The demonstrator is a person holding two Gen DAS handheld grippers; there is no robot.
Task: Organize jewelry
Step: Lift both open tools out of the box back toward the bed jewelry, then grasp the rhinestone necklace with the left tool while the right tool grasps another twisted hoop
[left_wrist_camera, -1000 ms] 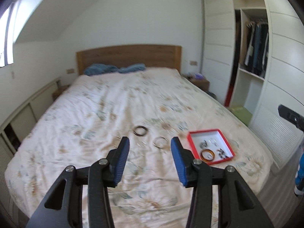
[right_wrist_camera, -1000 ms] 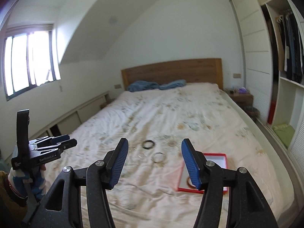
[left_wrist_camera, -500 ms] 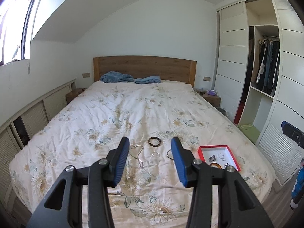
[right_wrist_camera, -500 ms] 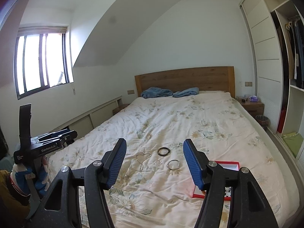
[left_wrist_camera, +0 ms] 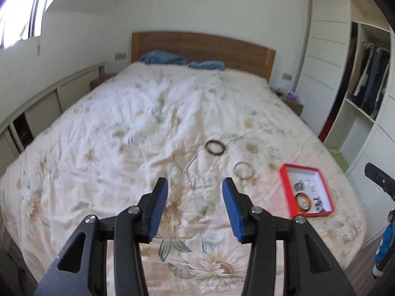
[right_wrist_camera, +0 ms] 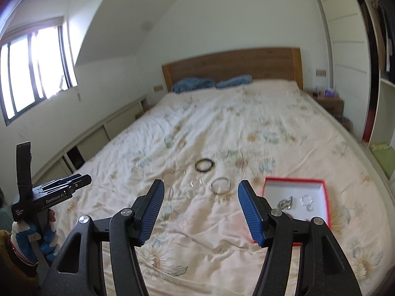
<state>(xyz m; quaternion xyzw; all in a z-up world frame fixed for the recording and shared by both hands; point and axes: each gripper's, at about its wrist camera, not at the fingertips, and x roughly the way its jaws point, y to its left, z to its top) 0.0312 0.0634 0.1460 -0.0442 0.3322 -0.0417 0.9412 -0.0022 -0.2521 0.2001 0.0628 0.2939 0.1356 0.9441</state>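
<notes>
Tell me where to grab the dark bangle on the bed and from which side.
Pinch the dark bangle across one stretch of its rim, one finger inside the loop and one outside, coming from above. It lies flat on the soft quilt, so no edge stands up. The near rim seems easiest.

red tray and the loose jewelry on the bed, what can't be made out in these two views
- Tray, right wrist view: its near corner and the pieces there are hidden behind the right gripper.
- Tray contents, left wrist view: an orange bangle shows; the small silver and dark bits are too small and blurred to name.
- Chain, left wrist view: motion blur hides its shape and clasp.
- Small clear piece, right wrist view: too small to tell what it is.
</notes>
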